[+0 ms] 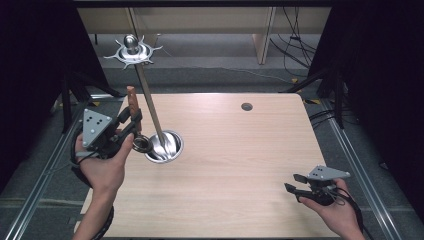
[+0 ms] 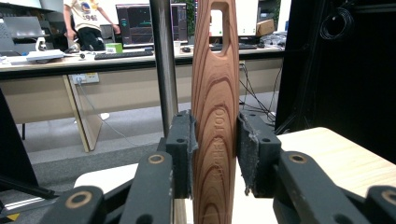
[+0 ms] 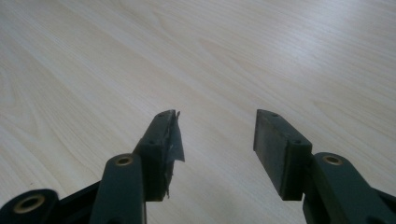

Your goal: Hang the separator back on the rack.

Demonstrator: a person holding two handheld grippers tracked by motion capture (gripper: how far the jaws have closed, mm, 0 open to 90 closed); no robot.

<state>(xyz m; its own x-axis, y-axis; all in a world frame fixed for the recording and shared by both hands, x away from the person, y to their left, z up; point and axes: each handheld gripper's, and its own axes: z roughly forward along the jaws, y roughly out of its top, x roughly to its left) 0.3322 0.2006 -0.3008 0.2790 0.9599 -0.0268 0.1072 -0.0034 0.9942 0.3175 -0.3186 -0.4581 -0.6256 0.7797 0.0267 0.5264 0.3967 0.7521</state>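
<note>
the left tool (image 1: 131, 121) is clamped on a wooden utensil handle (image 2: 215, 121), its pads pressing both flat sides in the left gripper view, so the handle stands upright between the jaws. in the high view the handle (image 1: 131, 99) pokes up above that tool at the left edge of the desk (image 1: 235, 165), just beside the metal holder base (image 1: 165, 146) with its slanted steel rod (image 1: 149, 102) and the spiked hanging ring (image 1: 133, 51) at the top. a small metal ring (image 1: 142, 145) lies against the base, near the left tool.

the right tool (image 1: 296, 183) rests low at the near right of the desk, well apart from the holder; its jaws stand apart with nothing between them, bare desk (image 3: 196, 56) showing ahead.

judged from this, 1 step looks done: the utensil is picked up and carried next to the stand. still left, likely, is raising it to the ring and hanging it by the slot in its handle.
</note>
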